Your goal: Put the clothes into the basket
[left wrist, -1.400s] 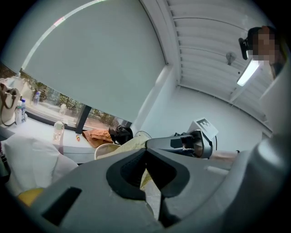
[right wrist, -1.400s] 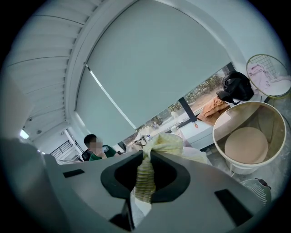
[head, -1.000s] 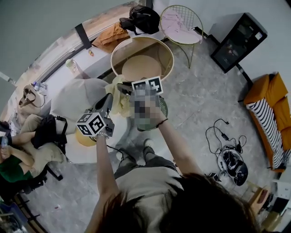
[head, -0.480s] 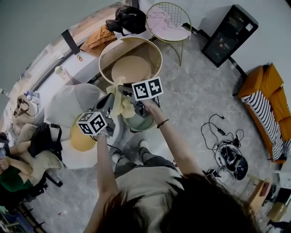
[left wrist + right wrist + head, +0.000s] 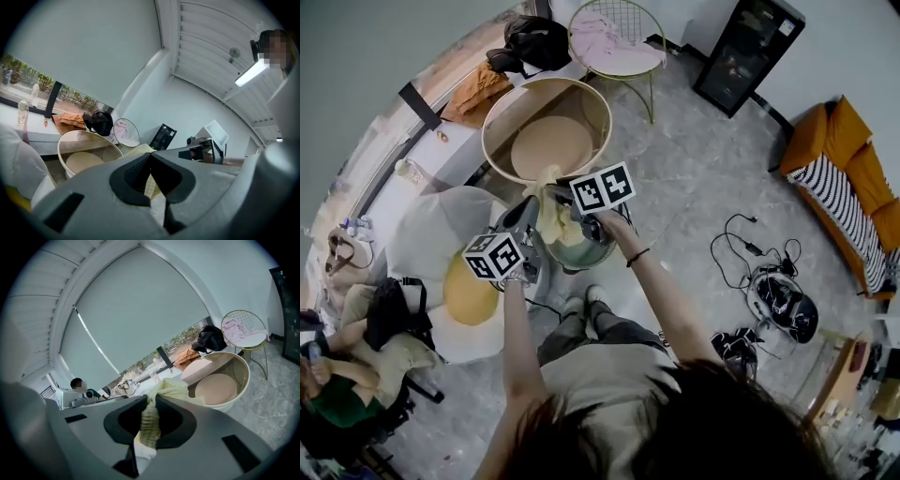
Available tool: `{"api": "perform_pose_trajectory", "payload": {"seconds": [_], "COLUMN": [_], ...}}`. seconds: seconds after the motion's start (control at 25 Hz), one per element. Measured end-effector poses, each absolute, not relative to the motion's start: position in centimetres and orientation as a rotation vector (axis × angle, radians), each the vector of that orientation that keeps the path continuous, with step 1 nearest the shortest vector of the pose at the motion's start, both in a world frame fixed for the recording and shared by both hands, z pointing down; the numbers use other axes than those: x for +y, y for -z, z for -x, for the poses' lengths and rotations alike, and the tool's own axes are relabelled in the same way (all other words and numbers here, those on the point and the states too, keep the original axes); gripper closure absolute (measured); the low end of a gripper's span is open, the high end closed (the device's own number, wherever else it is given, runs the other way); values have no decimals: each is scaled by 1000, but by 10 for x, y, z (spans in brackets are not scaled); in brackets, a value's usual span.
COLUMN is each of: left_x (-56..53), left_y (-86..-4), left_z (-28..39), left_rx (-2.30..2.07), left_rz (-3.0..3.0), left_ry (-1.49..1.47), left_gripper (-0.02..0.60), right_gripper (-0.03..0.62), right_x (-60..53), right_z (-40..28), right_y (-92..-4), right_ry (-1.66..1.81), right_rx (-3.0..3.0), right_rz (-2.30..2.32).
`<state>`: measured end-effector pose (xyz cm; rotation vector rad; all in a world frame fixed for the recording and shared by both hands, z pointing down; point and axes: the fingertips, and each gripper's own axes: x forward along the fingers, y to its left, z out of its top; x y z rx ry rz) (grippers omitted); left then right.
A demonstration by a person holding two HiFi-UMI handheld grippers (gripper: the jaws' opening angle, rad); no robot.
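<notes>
The person stands on the grey floor [image 5: 694, 216] with both arms held out, and the 2 tongs carry 1 pale yellow garment [image 5: 551, 214] between them. The left tongs [image 5: 528, 208] are closed on a fold of its checked fabric [image 5: 151, 183]. The right tongs [image 5: 568, 201] are clamped on a bunched ribbed edge [image 5: 149, 425], with the rest billowing out past the tips. The garment hangs in the air just near of the big round basket [image 5: 534, 98], whose tan bottom looks bare. The cloth is at the basket's near rim, not yet over the opening.

From here I'd worry most about the hem. It droops below the tongs, so a low carry could drag it on the near rim and leave it draped half outside. A small round bin [image 5: 586, 253] sits right under the hanging cloth. Letting go now would likely drop the garment there or onto the floor. The right grip is only on a thin edge, so a tug between the 2 hands could pull it free. If 1 side opens before the other, the cloth may swing back toward the person. Far right, a wire chair [image 5: 649, 58] holds a pink cloth [image 5: 605, 42], well clear of all this.
</notes>
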<state>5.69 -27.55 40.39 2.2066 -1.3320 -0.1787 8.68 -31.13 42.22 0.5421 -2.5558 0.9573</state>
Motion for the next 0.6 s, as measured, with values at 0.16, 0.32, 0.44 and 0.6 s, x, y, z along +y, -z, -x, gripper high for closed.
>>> {"api": "perform_pose_trajectory", "payload": {"seconds": [0.16,0.32,0.44,0.6], "left_x": [-282,-284,-283,-288], "left_y": [-407,-417,-423,-432], "left_z": [-75,-83,-88,-95], "left_rx": [-1277,-1236,-1218,-1189], "left_rz": [-2225,-2222,-2217,-2205], "left_ry": [146,126,113,94], "left_gripper": [571,571,571,571], "right_gripper": [546,546,546,546], "right_x": [-313,-317,-320,-325], "right_z": [-104,-113,-119,-128], "right_y": [-428,-439,-448,-475], "right_ry": [-954,-954,-978,-966], "right_rx": [-2553,-2520,-2491,-2399], "right_rz": [-560,-610,-629,-658]}}
